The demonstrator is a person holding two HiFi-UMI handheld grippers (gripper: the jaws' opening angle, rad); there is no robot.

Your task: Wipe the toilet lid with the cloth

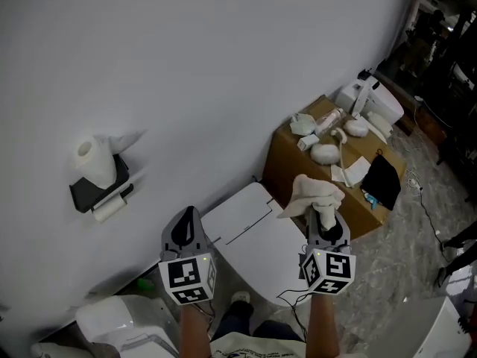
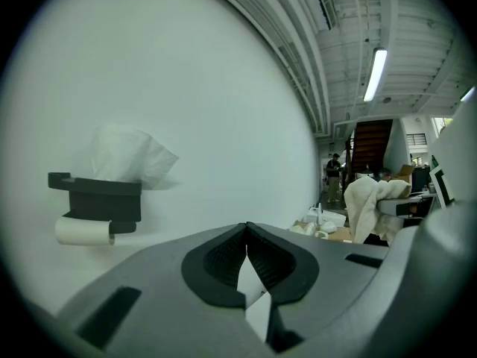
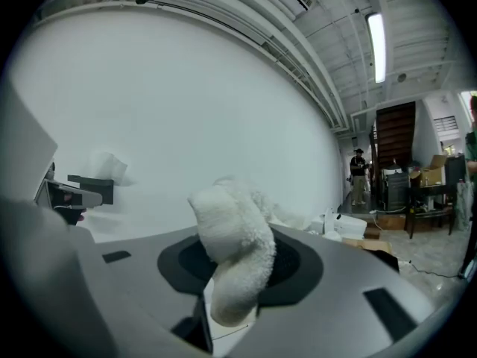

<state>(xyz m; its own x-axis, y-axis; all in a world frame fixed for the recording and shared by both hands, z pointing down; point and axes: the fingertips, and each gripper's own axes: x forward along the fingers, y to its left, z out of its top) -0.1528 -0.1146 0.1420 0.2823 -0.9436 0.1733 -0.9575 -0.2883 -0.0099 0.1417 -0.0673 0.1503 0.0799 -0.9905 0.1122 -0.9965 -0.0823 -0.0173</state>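
Note:
A white toilet lid [image 1: 257, 237] lies closed below both grippers, against the white wall. My right gripper [image 1: 322, 209] is shut on a bunched white cloth [image 1: 313, 193], held in the air above the lid's right side. That cloth [image 3: 235, 248] fills the space between the jaws in the right gripper view. My left gripper [image 1: 187, 222] hangs over the lid's left edge, jaws closed tip to tip with nothing between them [image 2: 247, 233]. The cloth [image 2: 367, 203] also shows at the right in the left gripper view.
A black wall holder [image 1: 98, 186] with tissue and a paper roll [image 1: 95, 160] hangs at the left. A cardboard box [image 1: 328, 171] carrying white items and a black pouch [image 1: 381, 182] stands right of the toilet. Another white fixture [image 1: 119, 324] sits at the bottom left.

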